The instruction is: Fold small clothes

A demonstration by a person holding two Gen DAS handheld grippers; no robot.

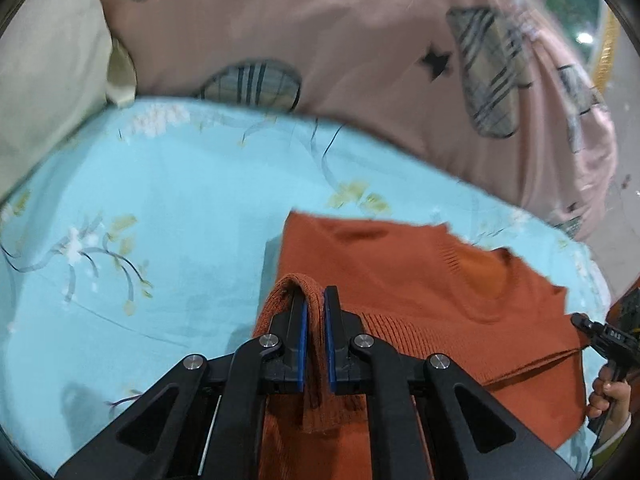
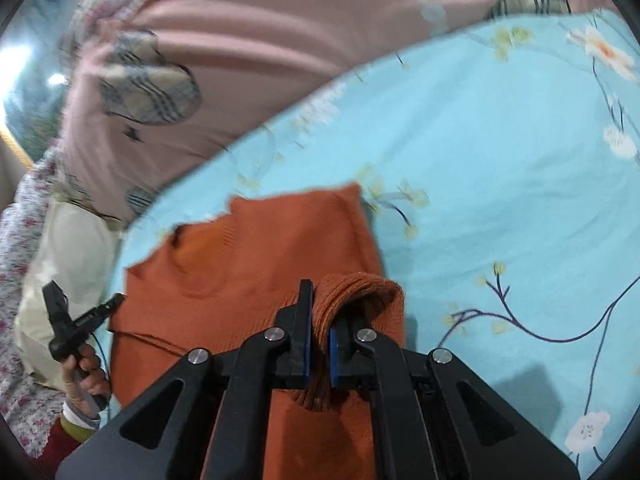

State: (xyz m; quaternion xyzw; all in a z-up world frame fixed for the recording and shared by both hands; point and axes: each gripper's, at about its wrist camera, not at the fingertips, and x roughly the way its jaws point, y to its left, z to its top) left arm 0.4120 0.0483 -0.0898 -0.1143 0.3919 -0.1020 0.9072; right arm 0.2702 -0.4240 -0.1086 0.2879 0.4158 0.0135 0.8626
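A rust-orange knit sweater (image 1: 420,280) lies on the light blue floral bedsheet (image 1: 160,200). My left gripper (image 1: 315,300) is shut on the sweater's ribbed hem at its left corner, and a fold of knit bulges over the left finger. In the right wrist view the same sweater (image 2: 256,248) spreads out to the left, and my right gripper (image 2: 320,304) is shut on the ribbed hem at the right corner. The left gripper (image 2: 86,318), with the hand that holds it, shows at the sweater's far edge. The right gripper (image 1: 596,334) shows at the right edge of the left wrist view.
A pink quilt with plaid patches (image 1: 340,40) is bunched along the far side of the bed. A cream pillow (image 1: 44,80) lies at the far left in the left wrist view. Open blue bedsheet (image 2: 500,160) stretches beyond and right of the sweater.
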